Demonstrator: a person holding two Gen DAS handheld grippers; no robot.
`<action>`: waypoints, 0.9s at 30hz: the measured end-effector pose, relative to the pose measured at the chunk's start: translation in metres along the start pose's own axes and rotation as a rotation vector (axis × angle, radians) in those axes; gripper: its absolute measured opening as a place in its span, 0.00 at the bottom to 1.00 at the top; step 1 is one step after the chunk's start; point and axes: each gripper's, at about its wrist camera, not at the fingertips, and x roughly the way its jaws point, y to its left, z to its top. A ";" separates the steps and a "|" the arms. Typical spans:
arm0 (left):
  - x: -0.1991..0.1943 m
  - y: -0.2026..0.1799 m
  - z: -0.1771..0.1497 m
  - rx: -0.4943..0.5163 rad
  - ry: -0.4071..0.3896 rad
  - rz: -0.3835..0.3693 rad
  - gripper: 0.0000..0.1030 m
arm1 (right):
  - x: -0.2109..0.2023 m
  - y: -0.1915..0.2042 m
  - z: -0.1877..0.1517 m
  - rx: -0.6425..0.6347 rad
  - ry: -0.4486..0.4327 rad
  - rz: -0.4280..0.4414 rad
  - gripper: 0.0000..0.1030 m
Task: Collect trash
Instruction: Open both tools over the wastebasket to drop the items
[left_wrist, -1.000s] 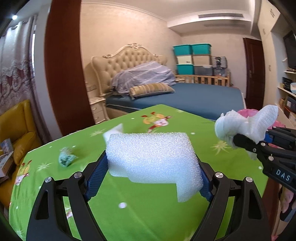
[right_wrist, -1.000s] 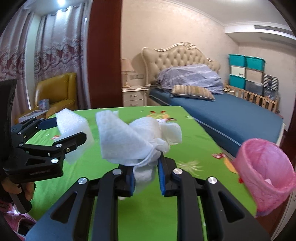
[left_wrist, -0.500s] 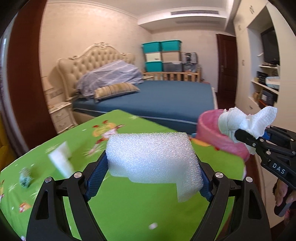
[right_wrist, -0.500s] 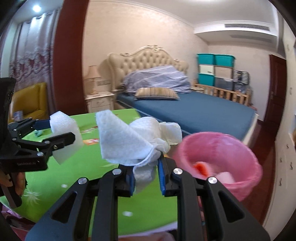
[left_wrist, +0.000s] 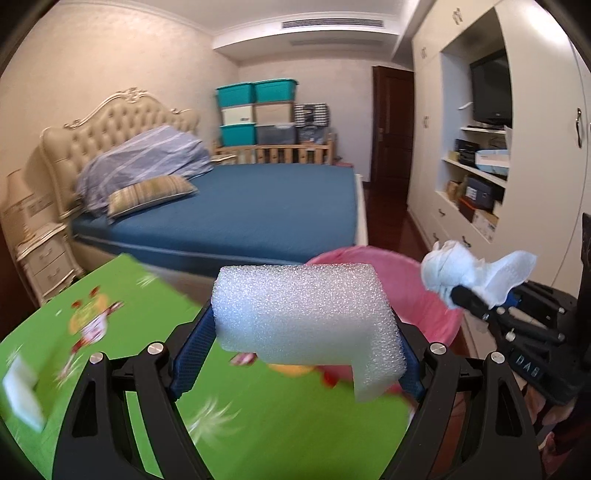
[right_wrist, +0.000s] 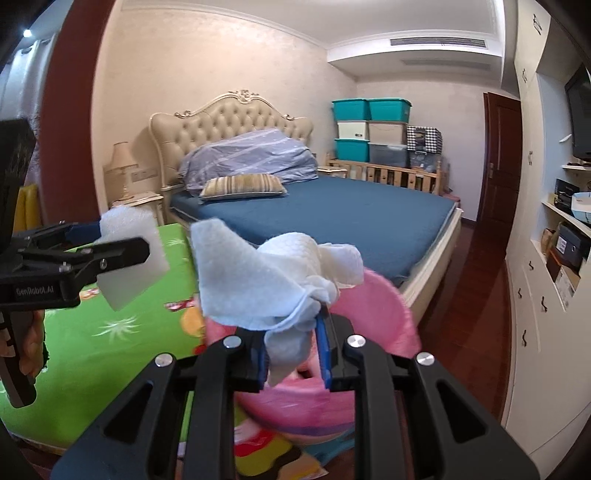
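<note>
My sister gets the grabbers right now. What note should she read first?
Left gripper: shut on the white foam block, near the edge of the green table.
Right gripper: shut on the crumpled white tissue, over the pink trash bin.
Done: both pieces picked up and carried to the bin, which already holds some trash.
Left: drop both in. A white scrap lies on the table; collect it next.
</note>
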 end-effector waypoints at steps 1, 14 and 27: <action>0.009 -0.006 0.006 0.002 -0.003 -0.007 0.77 | 0.004 -0.006 0.001 0.002 0.002 -0.002 0.20; 0.086 -0.034 0.053 0.013 0.006 -0.082 0.91 | 0.062 -0.031 0.013 0.020 0.022 0.036 0.69; 0.037 0.022 -0.004 0.011 0.062 0.092 0.92 | 0.001 -0.028 -0.016 0.064 0.002 0.036 0.72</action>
